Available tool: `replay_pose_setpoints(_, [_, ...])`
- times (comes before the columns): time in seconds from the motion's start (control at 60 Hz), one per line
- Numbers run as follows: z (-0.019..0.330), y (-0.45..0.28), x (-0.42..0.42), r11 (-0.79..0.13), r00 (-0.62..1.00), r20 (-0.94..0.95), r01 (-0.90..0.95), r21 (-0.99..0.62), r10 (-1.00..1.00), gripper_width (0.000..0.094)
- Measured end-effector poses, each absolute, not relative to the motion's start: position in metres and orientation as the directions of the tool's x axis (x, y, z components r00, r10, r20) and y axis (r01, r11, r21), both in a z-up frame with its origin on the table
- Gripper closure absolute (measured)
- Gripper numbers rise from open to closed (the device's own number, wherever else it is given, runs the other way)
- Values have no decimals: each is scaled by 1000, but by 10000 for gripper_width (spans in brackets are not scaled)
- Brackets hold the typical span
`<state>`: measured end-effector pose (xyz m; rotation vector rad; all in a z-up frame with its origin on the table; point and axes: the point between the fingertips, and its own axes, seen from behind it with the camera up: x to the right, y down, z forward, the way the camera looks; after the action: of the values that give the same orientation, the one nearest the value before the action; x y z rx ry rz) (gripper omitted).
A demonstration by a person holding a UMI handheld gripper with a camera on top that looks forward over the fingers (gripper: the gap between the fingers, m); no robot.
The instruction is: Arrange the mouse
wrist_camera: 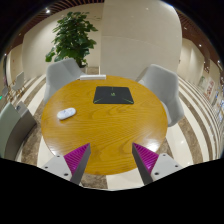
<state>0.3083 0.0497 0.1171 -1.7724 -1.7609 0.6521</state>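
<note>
Gripper (110, 160) fingers spread, holding nothing, bottom centre; mouse (66, 113) left on table (110, 125); mousepad (113, 96) centre.

The round table (110, 125) looks like glossy varnished wood, the mouse (66, 114) seemingly smooth white plastic

A single view is given, taken from a wide-angle camera mounted on the claw (110, 158) and aimed forward and down along its two fingers (76, 157). The round counter (105, 125) is seen whole from beyond its near edge, at some height. Chairs (160, 88) and a plant (72, 38) are taken in past the far edge.
</note>
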Motion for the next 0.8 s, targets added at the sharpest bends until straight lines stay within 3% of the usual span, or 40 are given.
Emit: replay_pose_setpoints(0.8, [71, -164, 254, 67, -112, -24, 736, -674, 993, 69])
